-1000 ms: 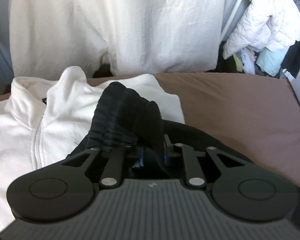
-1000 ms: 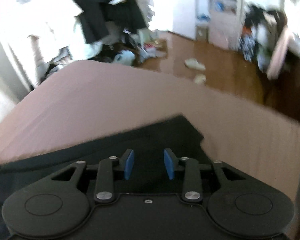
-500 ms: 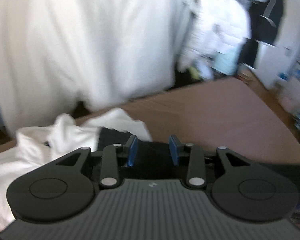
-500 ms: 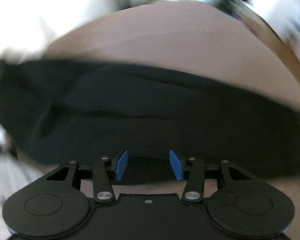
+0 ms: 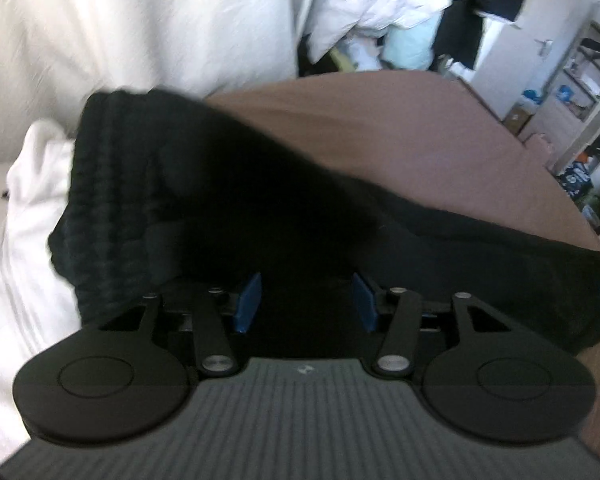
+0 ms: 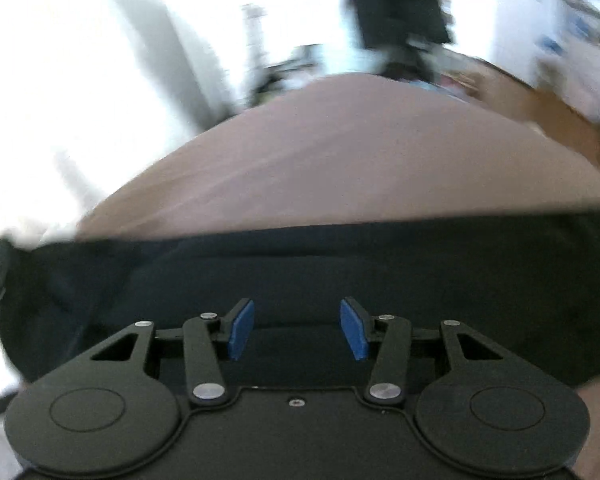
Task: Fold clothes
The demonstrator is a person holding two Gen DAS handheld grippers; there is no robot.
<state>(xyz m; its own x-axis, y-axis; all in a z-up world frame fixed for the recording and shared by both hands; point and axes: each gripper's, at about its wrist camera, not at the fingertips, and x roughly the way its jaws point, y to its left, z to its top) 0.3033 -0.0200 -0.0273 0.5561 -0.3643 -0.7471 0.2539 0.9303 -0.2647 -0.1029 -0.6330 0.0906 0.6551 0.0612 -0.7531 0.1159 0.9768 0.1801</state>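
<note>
Gaping wide over the black garment (image 5: 228,208), both tools (image 5: 306,300) (image 6: 296,328) holding nothing.

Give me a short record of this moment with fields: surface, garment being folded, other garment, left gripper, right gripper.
surface: brown bed sheet
garment being folded: black garment, lying across the sheet
other garment: white garment, beside the black one
left gripper: open, holds nothing
right gripper: open, holds nothing
</note>
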